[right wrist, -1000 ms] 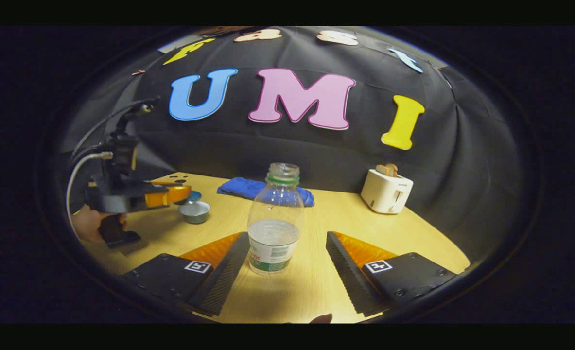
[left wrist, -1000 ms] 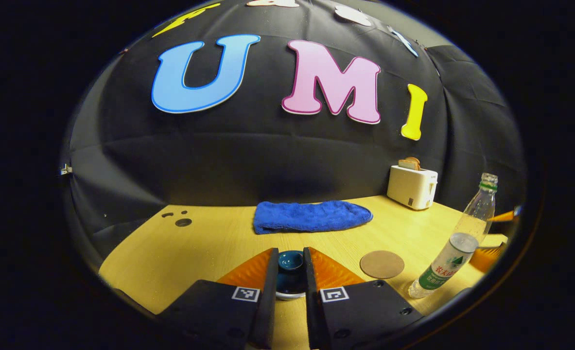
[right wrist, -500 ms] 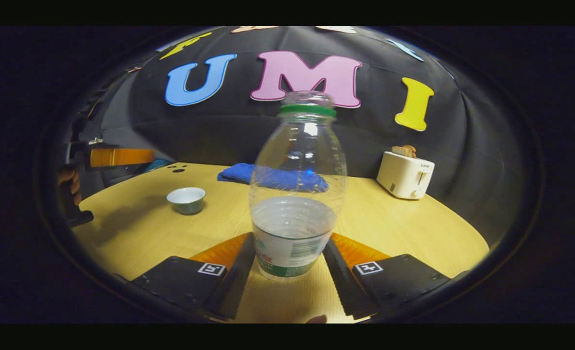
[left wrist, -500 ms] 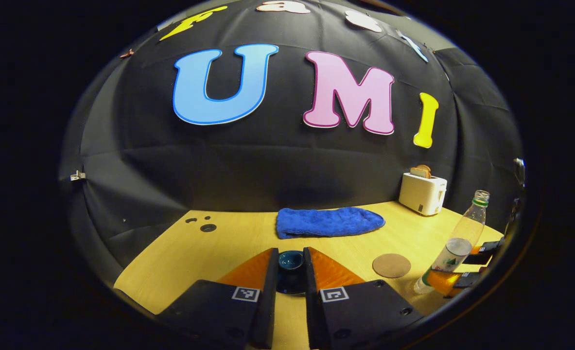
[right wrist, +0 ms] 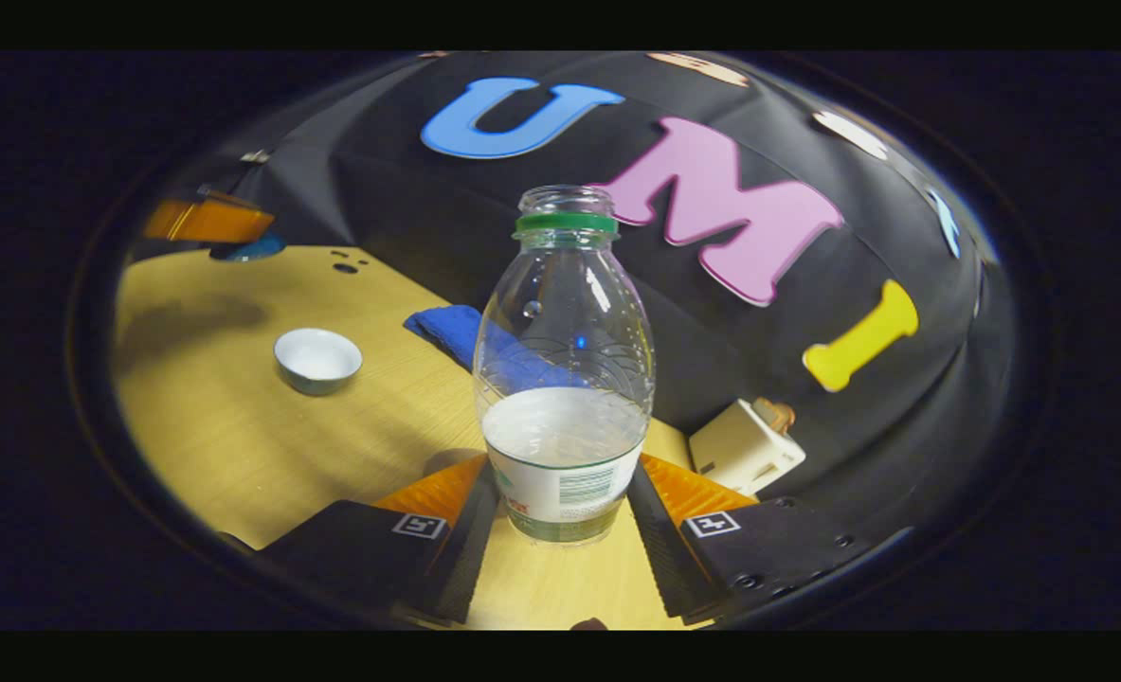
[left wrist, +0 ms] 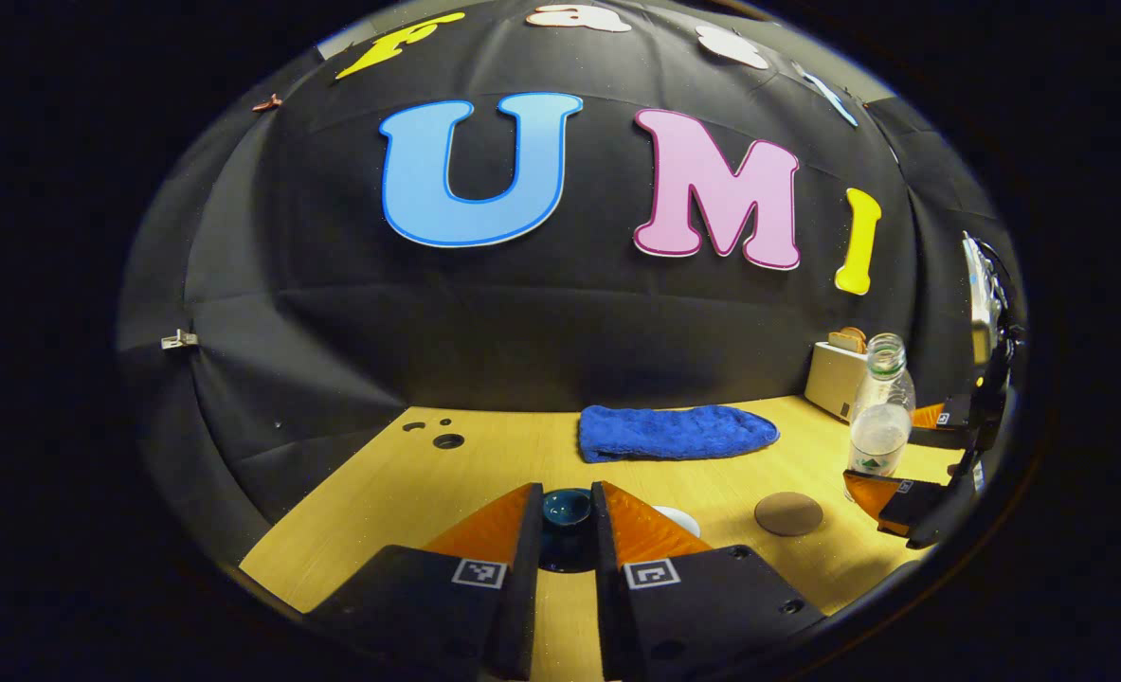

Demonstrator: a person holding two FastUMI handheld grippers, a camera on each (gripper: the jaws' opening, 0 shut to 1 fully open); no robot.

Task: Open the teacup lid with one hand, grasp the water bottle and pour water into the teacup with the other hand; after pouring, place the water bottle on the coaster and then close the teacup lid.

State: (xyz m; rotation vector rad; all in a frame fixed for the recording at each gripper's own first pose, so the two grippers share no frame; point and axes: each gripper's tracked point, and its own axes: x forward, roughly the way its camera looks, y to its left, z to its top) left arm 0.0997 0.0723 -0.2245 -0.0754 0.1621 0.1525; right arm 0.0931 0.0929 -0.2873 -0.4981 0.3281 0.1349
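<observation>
Bottle (right wrist: pixel 565 379) now lifted off table (right wrist: pixel 209 417) and carried toward cup (right wrist: pixel 317 359), tilted with the right gripper (right wrist: pixel 563 516); was standing on the table a second ago. Lid (left wrist: pixel 567 511) raised higher and swung clear of the cup.

Right gripper: clamped on bottle's lower body at the label, both fingers (right wrist: pixel 465 540) pressing. Uncapped, green neck ring, water up to just above the label, upper part clear. Seen from the left gripper view as well, at far right (left wrist: pixel 877 417).

Left gripper (left wrist: pixel 566 530): closed on the dark teal lid, held in the air above the table.

Cup open on the table, pale inside; contents not discernible. Partly visible behind the left finger (left wrist: pixel 650 530) too.

Coaster (left wrist: pixel 788 513) bare, lying between cup and bottle. Blue cloth (left wrist: pixel 674 432) at the back near the wall, toaster (right wrist: pixel 745 445) with bread in slot off to the right.
</observation>
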